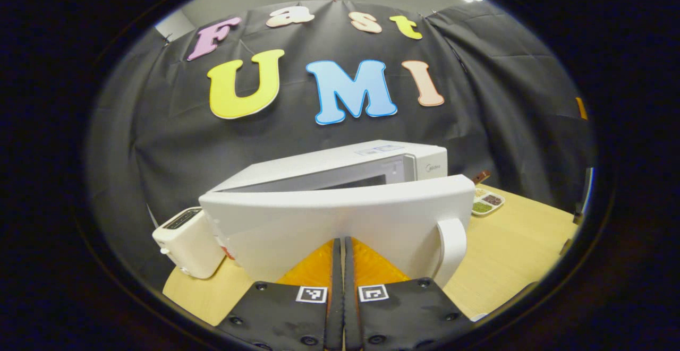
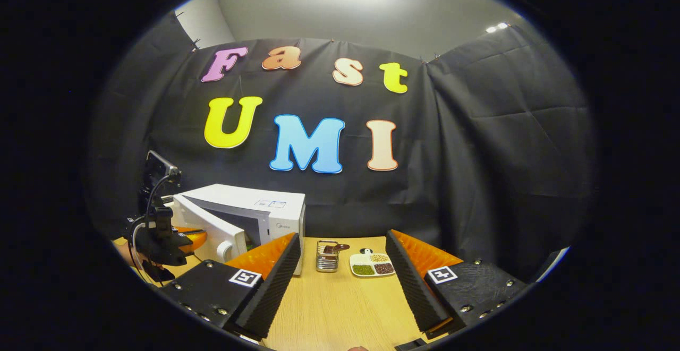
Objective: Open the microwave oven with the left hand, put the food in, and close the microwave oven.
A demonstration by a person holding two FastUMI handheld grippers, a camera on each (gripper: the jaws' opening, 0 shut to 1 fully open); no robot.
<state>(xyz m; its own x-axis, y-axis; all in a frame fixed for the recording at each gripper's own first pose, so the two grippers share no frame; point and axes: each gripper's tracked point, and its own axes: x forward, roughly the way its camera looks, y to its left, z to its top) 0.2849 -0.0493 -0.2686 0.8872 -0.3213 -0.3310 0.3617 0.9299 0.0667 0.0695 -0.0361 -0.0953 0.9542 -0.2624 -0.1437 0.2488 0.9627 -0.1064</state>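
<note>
The left gripper [image 1: 340,247] is level, its jaws closed together against the outer face of the white microwave oven's partly open door [image 1: 340,223], beside the door's white handle [image 1: 450,250]. The white box-shaped microwave oven [image 2: 249,210], its brand mark too small to read, stands on the light wooden table [image 2: 340,303]. The right gripper [image 2: 342,258] hovers over the table with jaws wide apart, the oven ahead to its left.

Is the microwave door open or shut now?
Open, partly. In the right gripper view the door stands swung away from the microwave, with the dark cavity visible behind it.
</note>
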